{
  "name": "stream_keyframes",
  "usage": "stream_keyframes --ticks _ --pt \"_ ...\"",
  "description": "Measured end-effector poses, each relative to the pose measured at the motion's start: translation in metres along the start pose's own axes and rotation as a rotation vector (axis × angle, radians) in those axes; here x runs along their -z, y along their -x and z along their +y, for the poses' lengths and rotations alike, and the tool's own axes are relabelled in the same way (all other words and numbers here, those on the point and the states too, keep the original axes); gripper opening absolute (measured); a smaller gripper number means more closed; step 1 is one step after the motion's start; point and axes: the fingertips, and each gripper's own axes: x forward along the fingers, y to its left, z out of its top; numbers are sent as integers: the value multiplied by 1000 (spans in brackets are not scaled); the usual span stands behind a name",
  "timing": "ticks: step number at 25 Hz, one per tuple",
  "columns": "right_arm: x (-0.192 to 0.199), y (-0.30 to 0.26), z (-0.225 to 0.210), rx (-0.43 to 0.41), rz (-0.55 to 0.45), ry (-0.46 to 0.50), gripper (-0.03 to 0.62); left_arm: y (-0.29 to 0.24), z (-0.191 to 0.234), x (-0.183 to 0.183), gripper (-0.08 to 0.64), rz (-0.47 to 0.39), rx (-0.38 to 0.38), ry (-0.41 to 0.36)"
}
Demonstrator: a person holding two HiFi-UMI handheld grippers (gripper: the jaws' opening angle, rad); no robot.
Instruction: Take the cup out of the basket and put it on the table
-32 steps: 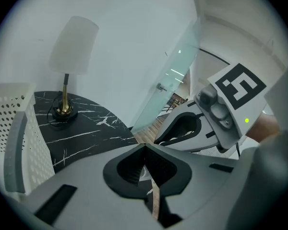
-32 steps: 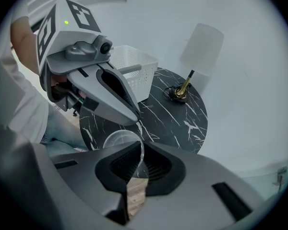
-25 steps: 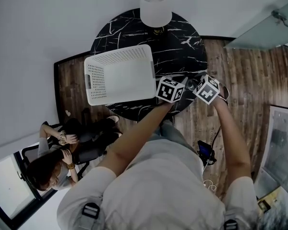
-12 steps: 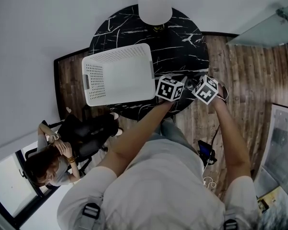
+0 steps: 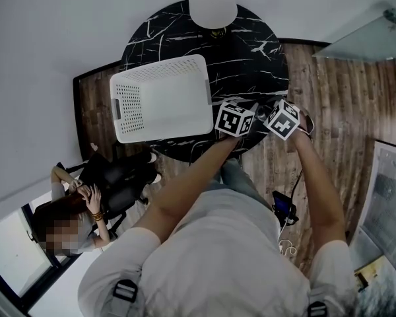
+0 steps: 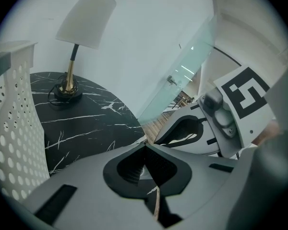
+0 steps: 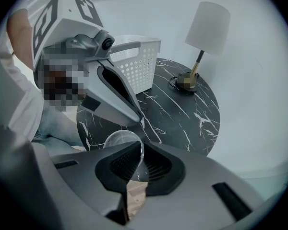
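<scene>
A clear glass cup (image 5: pixel 261 113) hangs between my two grippers at the front right edge of the round black marble table (image 5: pixel 244 51). In the right gripper view my right gripper (image 7: pixel 138 152) is shut on the near wall of the cup (image 7: pixel 117 139), whose round rim shows just above the jaws. The left gripper (image 7: pixel 141 122) comes in from the other side, its tip at the cup's far rim. In its own view the left gripper (image 6: pixel 144 150) is shut, with a pale sliver of glass between the pads. The white perforated basket (image 5: pixel 164 101) stands on the table's left side with nothing visible inside.
A white-shaded lamp (image 5: pixel 212 2) with a brass base stands at the table's far edge. A seated person (image 5: pixel 86 203) is on the floor side at lower left. Wooden floor (image 5: pixel 330 104) lies to the right, and a glass panel (image 5: pixel 363 38) at upper right.
Both grippers stay together at the table's front right edge with the cup between them. The seated person has shifted a little.
</scene>
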Motion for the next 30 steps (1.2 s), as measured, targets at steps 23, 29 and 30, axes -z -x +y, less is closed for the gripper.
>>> stream_keyframes --ticks 23,29,30 --pt "5 -18 2 -32 7 5 26 -4 14 10 5 22 -26 21" --pt "3 -19 3 -40 4 -3 26 -2 13 12 5 25 -23 28" --pt "3 -19 3 -42 4 -7 26 -2 13 12 5 24 -22 28"
